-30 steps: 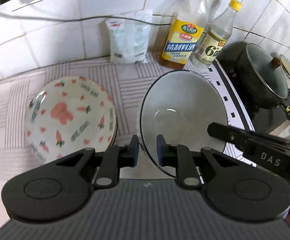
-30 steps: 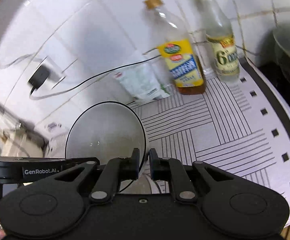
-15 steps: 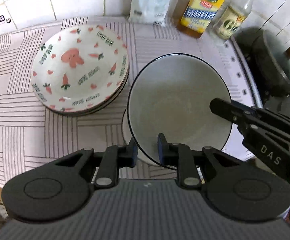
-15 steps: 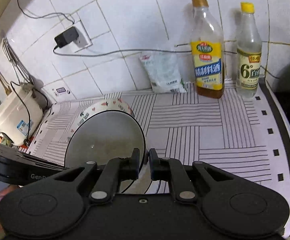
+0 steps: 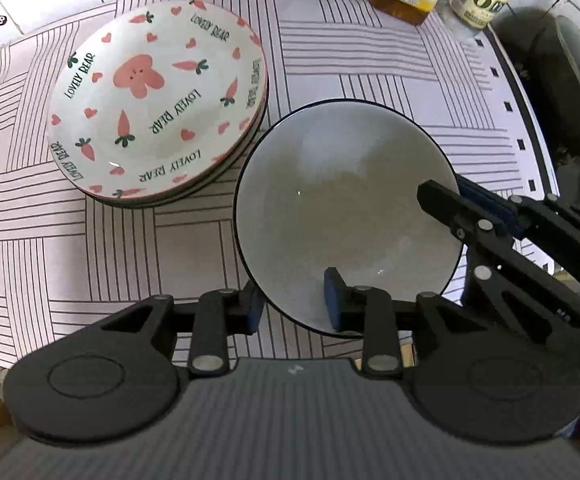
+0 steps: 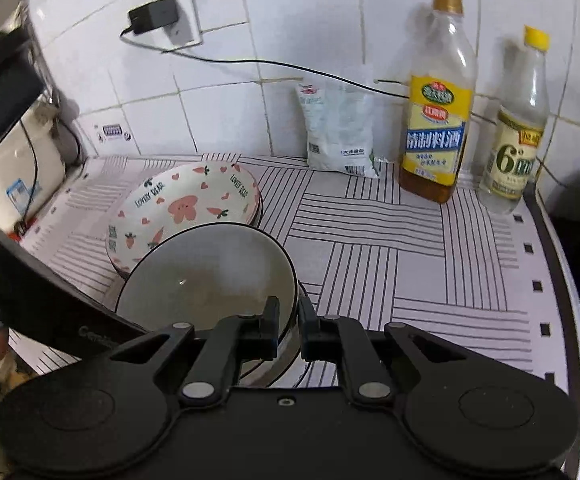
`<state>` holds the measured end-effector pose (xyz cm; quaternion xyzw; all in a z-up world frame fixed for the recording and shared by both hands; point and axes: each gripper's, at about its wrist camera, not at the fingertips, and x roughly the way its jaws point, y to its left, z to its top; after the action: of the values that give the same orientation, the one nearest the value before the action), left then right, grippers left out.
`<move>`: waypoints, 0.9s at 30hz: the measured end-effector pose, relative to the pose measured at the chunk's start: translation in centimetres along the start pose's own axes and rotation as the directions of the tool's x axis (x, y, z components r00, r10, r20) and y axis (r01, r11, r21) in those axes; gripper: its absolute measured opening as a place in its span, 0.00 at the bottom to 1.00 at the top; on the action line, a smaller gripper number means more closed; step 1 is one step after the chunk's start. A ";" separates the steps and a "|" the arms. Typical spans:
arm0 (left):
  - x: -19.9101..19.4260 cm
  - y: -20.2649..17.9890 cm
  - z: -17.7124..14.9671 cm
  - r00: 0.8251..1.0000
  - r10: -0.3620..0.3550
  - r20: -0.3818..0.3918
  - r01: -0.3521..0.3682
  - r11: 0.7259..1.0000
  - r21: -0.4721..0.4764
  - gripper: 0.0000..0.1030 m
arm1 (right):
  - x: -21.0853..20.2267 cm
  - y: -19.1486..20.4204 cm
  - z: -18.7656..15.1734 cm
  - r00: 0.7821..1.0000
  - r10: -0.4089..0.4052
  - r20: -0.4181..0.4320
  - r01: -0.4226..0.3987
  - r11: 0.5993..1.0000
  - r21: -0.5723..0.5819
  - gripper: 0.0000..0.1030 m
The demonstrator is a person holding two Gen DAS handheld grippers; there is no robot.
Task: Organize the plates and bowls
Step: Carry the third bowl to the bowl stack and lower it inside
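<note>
Near the front edge of the tabletop (image 5: 390,64), a grey bowl (image 5: 346,216) with a dark rim sat just beside a stack of carrot-patterned plates (image 5: 158,96), which lay toward the left side of the striped covering. In the right wrist view the bowl appeared to rest inside another bowl beneath it. The left claw (image 5: 294,300) straddled the bowl's near rim, one pad outside and one inside; its jaws were opening and the pads stood clear of the rim. The right claw (image 6: 289,322) was clamped tight on the rim at the bowl's right side. Along the back edge, against the tiled wall, stood a white packet (image 6: 338,128), a yellow-labelled bottle (image 6: 436,120) and a smaller yellow-capped bottle (image 6: 518,140). A dark pot (image 5: 566,92) occupied the right end.
</note>
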<state>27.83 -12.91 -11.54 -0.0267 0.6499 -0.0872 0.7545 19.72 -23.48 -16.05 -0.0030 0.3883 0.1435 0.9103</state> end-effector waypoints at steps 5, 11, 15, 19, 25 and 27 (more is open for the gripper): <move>0.4 0.0 -0.1 1.000 -0.009 -0.004 0.009 1.000 -0.009 0.30 | 0.2 0.0 -0.1 1.000 -0.018 0.008 0.018 1.000 0.007 0.12; 0.3 0.2 -0.1 1.000 -0.023 0.007 0.023 0.999 -0.024 0.32 | 0.6 0.9 -0.2 0.997 -0.072 0.022 0.073 0.994 -0.085 0.11; -0.4 0.6 -0.6 0.998 -0.056 0.019 0.057 0.997 -0.058 0.35 | -0.2 -0.1 -0.1 0.999 -0.026 0.019 0.026 1.000 -0.007 0.14; -2.0 1.3 -1.6 0.992 -0.091 0.085 0.098 0.992 -0.080 0.39 | -1.9 -0.7 -0.9 0.999 0.024 0.049 -0.025 0.999 0.033 0.15; -3.2 2.9 -3.0 0.989 -0.110 0.100 0.119 0.989 -0.090 0.40 | -4.6 -0.6 -2.6 0.997 0.039 0.065 -0.042 0.998 0.037 0.25; -3.5 3.4 -3.3 0.989 -0.111 0.099 0.120 0.989 -0.087 0.40 | -5.4 -0.4 -2.8 0.997 0.023 0.070 -0.025 0.999 0.022 0.31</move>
<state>24.41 -8.72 -9.17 -0.1036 0.6143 -0.0990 0.7760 14.29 -25.56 -14.24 0.0172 0.3580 0.1499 0.9214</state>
